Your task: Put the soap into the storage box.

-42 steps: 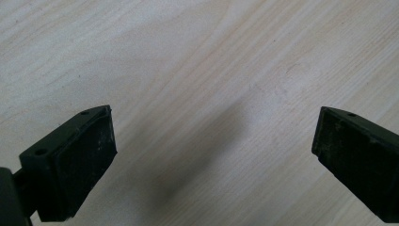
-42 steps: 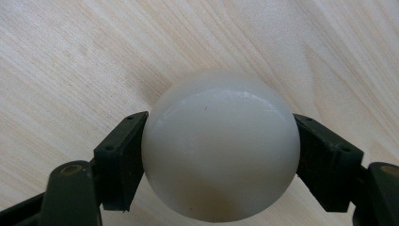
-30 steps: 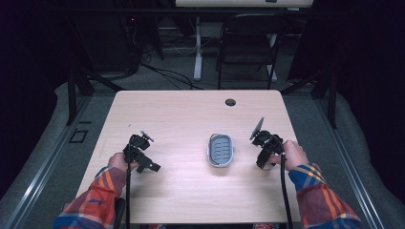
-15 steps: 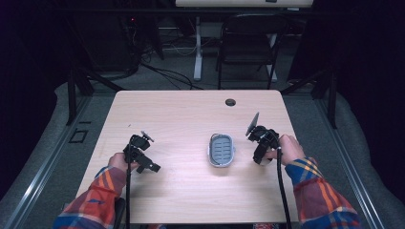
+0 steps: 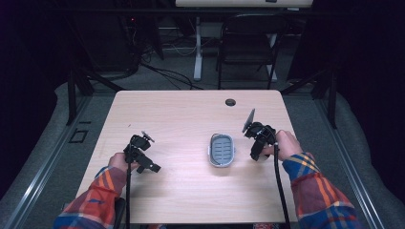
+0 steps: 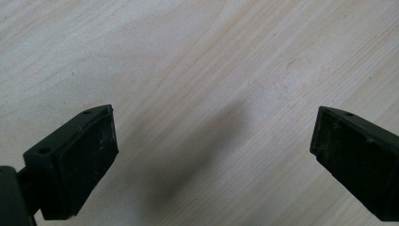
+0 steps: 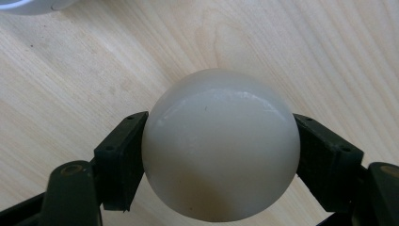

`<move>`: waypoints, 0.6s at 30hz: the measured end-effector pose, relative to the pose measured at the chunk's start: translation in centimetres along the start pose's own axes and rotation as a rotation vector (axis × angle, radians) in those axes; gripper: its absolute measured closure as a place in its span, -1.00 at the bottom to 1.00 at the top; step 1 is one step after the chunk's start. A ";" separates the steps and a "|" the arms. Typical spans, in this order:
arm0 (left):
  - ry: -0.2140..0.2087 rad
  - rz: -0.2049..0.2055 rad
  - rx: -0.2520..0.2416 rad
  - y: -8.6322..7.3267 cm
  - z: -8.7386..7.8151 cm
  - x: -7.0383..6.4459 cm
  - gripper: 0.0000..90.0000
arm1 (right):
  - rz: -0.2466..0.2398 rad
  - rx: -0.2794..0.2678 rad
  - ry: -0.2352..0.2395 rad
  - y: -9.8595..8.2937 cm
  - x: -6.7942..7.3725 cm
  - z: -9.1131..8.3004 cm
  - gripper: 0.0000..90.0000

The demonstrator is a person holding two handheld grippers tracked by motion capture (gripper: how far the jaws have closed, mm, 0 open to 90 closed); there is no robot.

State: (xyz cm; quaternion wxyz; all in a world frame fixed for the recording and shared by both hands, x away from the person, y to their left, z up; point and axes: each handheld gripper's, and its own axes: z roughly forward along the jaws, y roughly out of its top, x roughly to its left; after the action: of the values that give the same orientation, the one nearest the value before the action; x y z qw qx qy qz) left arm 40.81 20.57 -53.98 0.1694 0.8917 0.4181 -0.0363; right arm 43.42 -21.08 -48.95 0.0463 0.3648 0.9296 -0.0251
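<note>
My right gripper (image 7: pixel 220 134) is shut on a smooth white ball (image 7: pixel 220 146), held just above the wooden table (image 7: pixel 70 70). In the high view that right gripper (image 5: pixel 256 153) hovers just right of a small oval white dish (image 5: pixel 210 151) with a grey slotted insert. A piece of the dish's rim (image 7: pixel 28 4) shows at the top left of the right gripper view. My left gripper (image 5: pixel 150 166) is at the table's left, far from the dish. Its jaws stand wide apart in the left gripper view, where the left gripper (image 6: pixel 214 127) has only bare wood beneath it.
A black cable hole (image 5: pixel 230 102) sits near the table's far edge. Beyond the table (image 5: pixel 181 114) stand a dark folding chair (image 5: pixel 248 43) and a desk leg with loose cables on the floor. Cables trail from both grippers toward the near edge.
My right gripper has shifted slightly left and away from the person, closer to the dish. The left gripper has stayed put.
</note>
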 end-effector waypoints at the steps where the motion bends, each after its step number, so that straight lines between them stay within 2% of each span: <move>1: 0.000 0.000 0.000 0.0 0.0 0.0 -0.98 | -0.005 0.003 -0.004 0.1 -0.1 -0.2 -0.45; 6: 0.001 0.001 -0.001 0.0 0.0 0.0 -0.98 | 0.003 -0.019 -0.008 0.4 -0.1 -0.8 -0.45; 14: 0.000 0.001 -0.001 0.0 -0.1 0.0 -0.98 | -0.016 -0.013 -0.018 1.0 0.0 -1.8 -0.45; 15: 0.000 0.000 -0.001 0.0 -0.1 0.0 -0.98 | -0.003 -0.029 -0.012 1.0 0.1 -1.8 -0.45; 18: 0.000 0.001 -0.001 0.0 -0.1 0.0 -0.98 | -0.020 -0.016 -0.018 1.2 0.0 -2.3 -0.45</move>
State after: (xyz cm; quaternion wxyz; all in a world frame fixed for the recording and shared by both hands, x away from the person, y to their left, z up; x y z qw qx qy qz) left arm 40.79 20.63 -53.93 0.1699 0.8917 0.4179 -0.0358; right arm 44.10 -20.02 -46.72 0.0571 0.3547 0.9330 -0.0215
